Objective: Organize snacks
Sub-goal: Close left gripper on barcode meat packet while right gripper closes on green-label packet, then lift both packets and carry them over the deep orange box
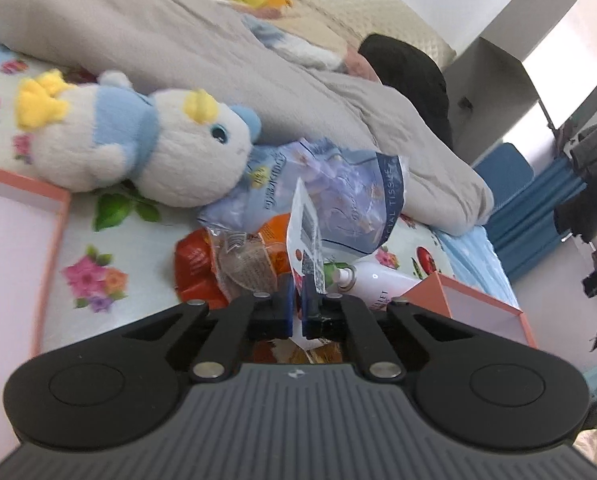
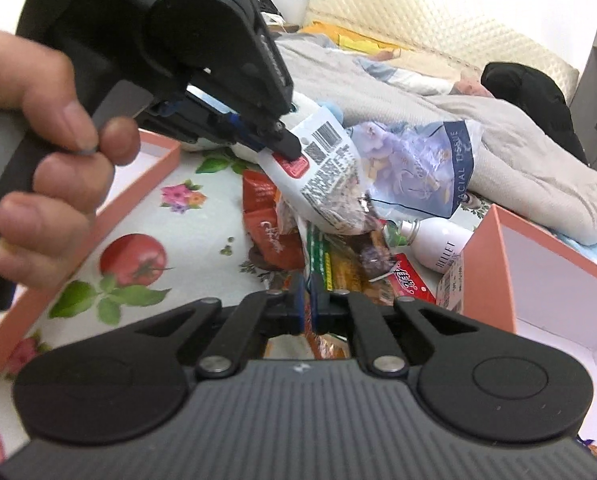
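Note:
A pile of snack packets lies on the flowered bedsheet (image 2: 202, 232) between two pink boxes. My left gripper (image 1: 297, 300) is shut on the edge of a white packet (image 1: 306, 232) with barcodes, which stands up from its blue pads. The right wrist view shows that left gripper (image 2: 288, 150) held in a person's hand (image 2: 50, 160), with the white packet (image 2: 326, 180) hanging over the pile. My right gripper (image 2: 307, 300) is shut on a green and orange snack packet (image 2: 322, 260) at the near edge of the pile. Red packets (image 2: 266, 216) lie beside it.
A plush duck (image 1: 158, 148), a facial tissue pack (image 2: 418, 164) and a white bottle (image 2: 438, 244) lie behind the pile. One pink box (image 2: 138, 200) is at the left, another pink box (image 2: 538, 248) at the right. A grey blanket (image 1: 218, 40) covers the far bed.

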`<state>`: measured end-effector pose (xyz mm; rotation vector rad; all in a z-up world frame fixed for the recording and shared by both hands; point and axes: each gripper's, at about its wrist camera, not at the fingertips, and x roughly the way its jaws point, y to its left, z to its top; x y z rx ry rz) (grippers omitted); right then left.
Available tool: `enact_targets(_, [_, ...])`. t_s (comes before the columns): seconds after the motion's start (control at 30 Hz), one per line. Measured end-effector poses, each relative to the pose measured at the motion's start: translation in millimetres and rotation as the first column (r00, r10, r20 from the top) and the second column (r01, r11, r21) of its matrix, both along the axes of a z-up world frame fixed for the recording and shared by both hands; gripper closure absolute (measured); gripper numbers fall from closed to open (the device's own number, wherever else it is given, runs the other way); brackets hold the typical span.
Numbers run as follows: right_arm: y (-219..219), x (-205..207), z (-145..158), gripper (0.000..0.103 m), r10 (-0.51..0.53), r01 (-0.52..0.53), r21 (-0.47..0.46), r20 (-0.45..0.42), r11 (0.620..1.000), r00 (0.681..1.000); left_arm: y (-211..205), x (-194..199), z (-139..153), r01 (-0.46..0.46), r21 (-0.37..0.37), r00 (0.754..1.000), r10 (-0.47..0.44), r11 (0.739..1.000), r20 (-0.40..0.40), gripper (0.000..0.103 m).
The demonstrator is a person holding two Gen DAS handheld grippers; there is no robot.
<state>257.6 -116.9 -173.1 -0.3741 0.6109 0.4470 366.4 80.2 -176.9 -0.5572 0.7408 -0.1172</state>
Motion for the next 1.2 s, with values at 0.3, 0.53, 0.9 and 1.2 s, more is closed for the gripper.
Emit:
enact_targets(0.3, [-10.3,-57.1,10.0,0.097,0.051,-0.05,0.009,-0.027,0.999,0.998,7.2,-63.1,15.5,-0.059,0.033,0.998,0.06,0.998,-0.027,0.1])
enact_targets(0.53, [-20.3,-96.0,13.2,0.097,0.085,-0.083,0.026,-0.085,0.996,0.993,13.4,-120.4,19.1,-0.104,0.069,0.989,0.11,0.992,-0.096,0.1])
enact_targets(0.9, [-30.9,-143.0,13.0,0.097,0.121,-0.117,0.032,-0.145,0.993,0.982,3.4,-195.6,8.9,-0.121,0.089,0.969,0.137,0.989,-0.206,0.1])
enact_targets(1.2, [-39.3,-154.9,7.1,0.096,0.118,-0.104,0.076,-0.211,0.992,0.97,-12.4,-221.1,0.2,-0.055,0.107,0.953,0.084,0.993,-0.29,0.099])
